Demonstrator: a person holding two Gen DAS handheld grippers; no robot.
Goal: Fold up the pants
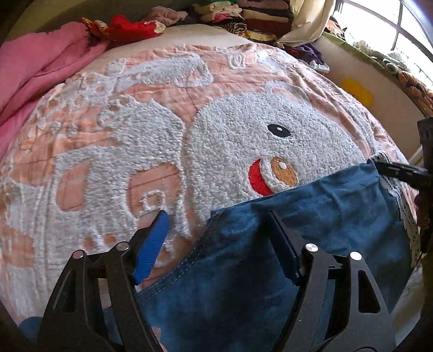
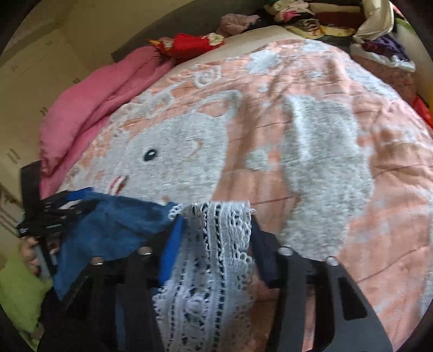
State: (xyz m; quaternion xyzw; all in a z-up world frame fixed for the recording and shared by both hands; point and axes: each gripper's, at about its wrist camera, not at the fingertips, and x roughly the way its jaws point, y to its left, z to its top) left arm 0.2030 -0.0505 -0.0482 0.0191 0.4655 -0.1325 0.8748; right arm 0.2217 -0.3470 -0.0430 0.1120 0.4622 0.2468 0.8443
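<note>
Two claws on one pair of pants, both at the near edge of the bed. My left claw (image 1: 216, 224) stands apart, straddling the corner of the blue denim pants (image 1: 311, 216); the blue pad (image 1: 150, 246) sits out over the bedspread (image 1: 135, 149), the dark one over denim, neither pressing as far as I can tell. My right claw (image 2: 213, 235) has the white lace trim (image 2: 216, 243) betw. its fingers at the other corner. Pads look close on it, but the view's blurred, so I can't tell if it's clamped or just flanking.

Risks, my guess:
- Left claw shuts w/ only one pad over cloth, so it nips the seam edge or grabs bedspread pile too; the corner slips on the lift.
- Lace is thin & holey, may stretch or pull free while the heavier denim lags, giving a skewed fold.
- The two corners are not level, so the crease would run crooked.

No containers in view, just stacked clothes (image 1: 257, 13) at the far end of the bed.
</note>
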